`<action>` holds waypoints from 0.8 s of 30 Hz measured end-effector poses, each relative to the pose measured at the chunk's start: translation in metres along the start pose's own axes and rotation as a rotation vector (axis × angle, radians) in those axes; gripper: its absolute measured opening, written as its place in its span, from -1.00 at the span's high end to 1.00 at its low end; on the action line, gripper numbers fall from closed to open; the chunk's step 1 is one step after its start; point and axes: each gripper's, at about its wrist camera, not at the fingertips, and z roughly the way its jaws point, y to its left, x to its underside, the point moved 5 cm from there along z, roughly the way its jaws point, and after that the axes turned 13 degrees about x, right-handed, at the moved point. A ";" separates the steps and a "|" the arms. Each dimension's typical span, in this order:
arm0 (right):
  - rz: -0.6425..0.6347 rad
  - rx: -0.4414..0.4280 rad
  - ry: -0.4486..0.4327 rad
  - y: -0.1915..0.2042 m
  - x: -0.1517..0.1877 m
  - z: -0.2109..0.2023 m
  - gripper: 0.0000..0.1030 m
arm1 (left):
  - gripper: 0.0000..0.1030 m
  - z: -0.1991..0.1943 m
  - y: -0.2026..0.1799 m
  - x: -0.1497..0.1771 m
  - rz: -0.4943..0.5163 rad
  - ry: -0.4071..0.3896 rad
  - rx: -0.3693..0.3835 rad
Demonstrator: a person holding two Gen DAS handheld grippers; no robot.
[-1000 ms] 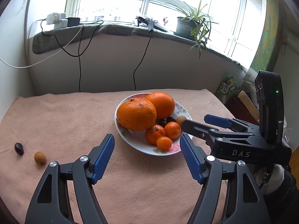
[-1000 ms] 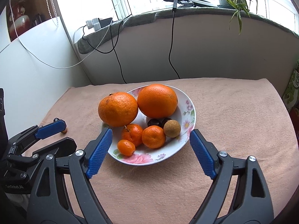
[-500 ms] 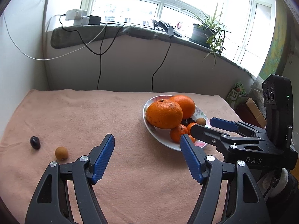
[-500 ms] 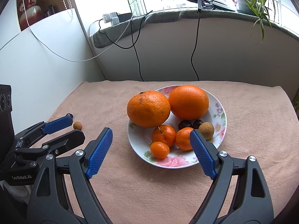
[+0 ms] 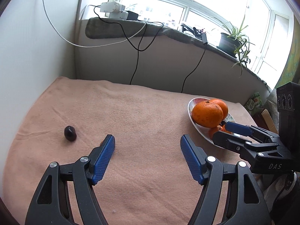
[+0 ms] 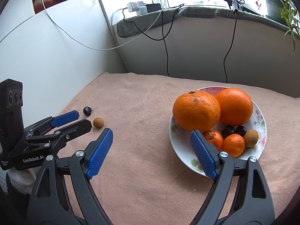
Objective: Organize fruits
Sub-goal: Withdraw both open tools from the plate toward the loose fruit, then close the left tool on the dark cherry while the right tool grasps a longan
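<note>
— Left gripper (image 5: 148,146): jaws spread, nothing between them. Right gripper (image 6: 151,140) likewise, empty.

— And the strays?

— Near the table's left edge: dark fruit (image 6: 87,111), then tan longan (image 6: 98,122). Both look light, round and prone to rolling; pinch gently across the middle.

— Plate (image 6: 180,150)?

— Toward the right edge. Both views have swung left, so the strays sit closer now.

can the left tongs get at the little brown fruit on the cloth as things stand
Probably yes. The left tongs are open and empty, the brown fruit lies loose on the cloth just ahead, and only the dark fruit sits close by.
</note>
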 end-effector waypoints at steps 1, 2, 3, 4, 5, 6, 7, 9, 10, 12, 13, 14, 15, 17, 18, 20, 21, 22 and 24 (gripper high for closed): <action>-0.006 -0.007 0.001 0.005 0.000 0.002 -0.69 | -0.41 -0.002 0.005 0.001 -0.008 0.000 -0.005; -0.012 -0.015 0.003 0.009 0.000 0.003 -0.69 | -0.41 -0.003 0.011 0.003 -0.016 0.000 -0.011; -0.018 -0.022 0.005 0.014 0.000 0.005 -0.69 | -0.41 -0.004 0.016 0.004 -0.023 0.001 -0.017; -0.025 -0.028 0.007 0.018 -0.001 0.007 -0.69 | -0.40 -0.005 0.021 0.004 -0.031 0.002 -0.022; -0.033 -0.034 0.009 0.023 -0.001 0.008 -0.69 | -0.40 -0.006 0.026 0.006 -0.039 0.003 -0.028; -0.041 -0.042 0.011 0.027 -0.001 0.010 -0.69 | -0.40 -0.007 0.031 0.007 -0.045 0.005 -0.033; -0.049 -0.049 0.012 0.032 -0.001 0.012 -0.69 | -0.40 -0.008 0.035 0.008 -0.050 0.007 -0.038; -0.069 -0.058 0.016 0.042 -0.001 0.016 -0.69 | -0.40 -0.009 0.045 0.009 -0.065 0.009 -0.046; -0.076 -0.063 0.019 0.046 -0.002 0.018 -0.69 | -0.40 -0.011 0.049 0.010 -0.073 0.009 -0.049; -0.091 -0.075 0.027 0.055 -0.002 0.024 -0.69 | -0.38 -0.012 0.057 0.009 -0.081 0.009 -0.055; -0.099 -0.080 0.031 0.060 -0.002 0.027 -0.69 | -0.33 -0.012 0.061 0.009 -0.084 0.009 -0.059; -0.107 -0.085 0.033 0.065 -0.002 0.029 -0.69 | -0.31 -0.012 0.065 0.009 -0.089 0.010 -0.062; -0.115 -0.091 0.035 0.069 -0.002 0.032 -0.69 | -0.28 -0.012 0.069 0.010 -0.093 0.012 -0.064; -0.133 -0.100 0.041 0.078 -0.002 0.038 -0.69 | -0.25 -0.012 0.076 0.010 -0.103 0.014 -0.071; -0.141 -0.106 0.044 0.082 -0.002 0.040 -0.67 | -0.22 -0.012 0.079 0.010 -0.108 0.015 -0.075; -0.158 -0.119 0.055 0.090 -0.002 0.046 -0.56 | -0.18 -0.013 0.086 0.010 -0.116 0.015 -0.080; -0.166 -0.125 0.063 0.094 -0.001 0.050 -0.49 | -0.15 -0.013 0.089 0.010 -0.121 0.016 -0.082; -0.173 -0.128 0.069 0.098 -0.001 0.053 -0.48 | -0.13 -0.013 0.093 0.010 -0.125 0.017 -0.085; -0.184 -0.135 0.079 0.105 0.000 0.060 -0.47 | -0.07 -0.013 0.100 0.011 -0.135 0.019 -0.086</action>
